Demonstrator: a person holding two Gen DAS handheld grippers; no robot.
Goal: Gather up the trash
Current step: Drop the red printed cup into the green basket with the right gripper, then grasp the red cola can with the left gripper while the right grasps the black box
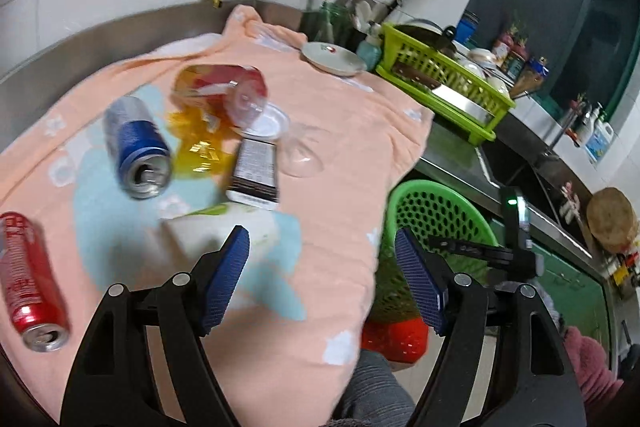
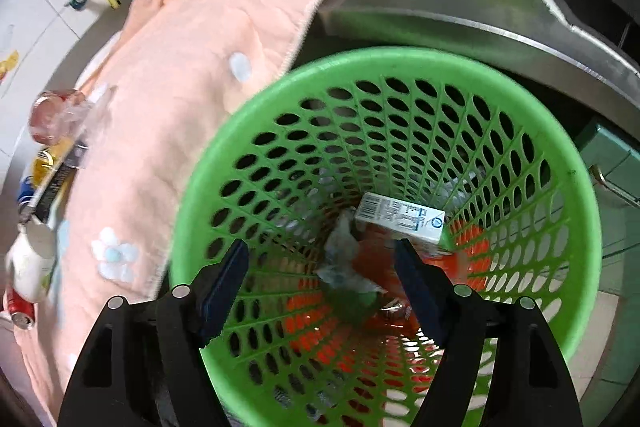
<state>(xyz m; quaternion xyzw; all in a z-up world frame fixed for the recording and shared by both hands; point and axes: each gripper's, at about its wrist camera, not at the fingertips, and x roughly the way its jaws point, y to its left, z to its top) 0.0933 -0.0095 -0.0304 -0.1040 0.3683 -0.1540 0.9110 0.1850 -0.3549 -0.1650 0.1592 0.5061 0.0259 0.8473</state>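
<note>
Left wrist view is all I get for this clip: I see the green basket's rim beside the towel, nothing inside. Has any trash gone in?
Observer: Yes. A small white carton lies inside the green basket.
Operator: Anything else in there?
Observer: Crumpled clear wrapping beside the carton, over a red liner.
Operator: Is the right gripper holding something?
Observer: No. The right gripper is open, above the basket mouth.

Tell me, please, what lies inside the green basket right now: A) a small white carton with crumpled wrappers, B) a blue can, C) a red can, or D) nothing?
A: the right wrist view shows a white carton resting on crumpled wrappers inside the green basket.
</note>
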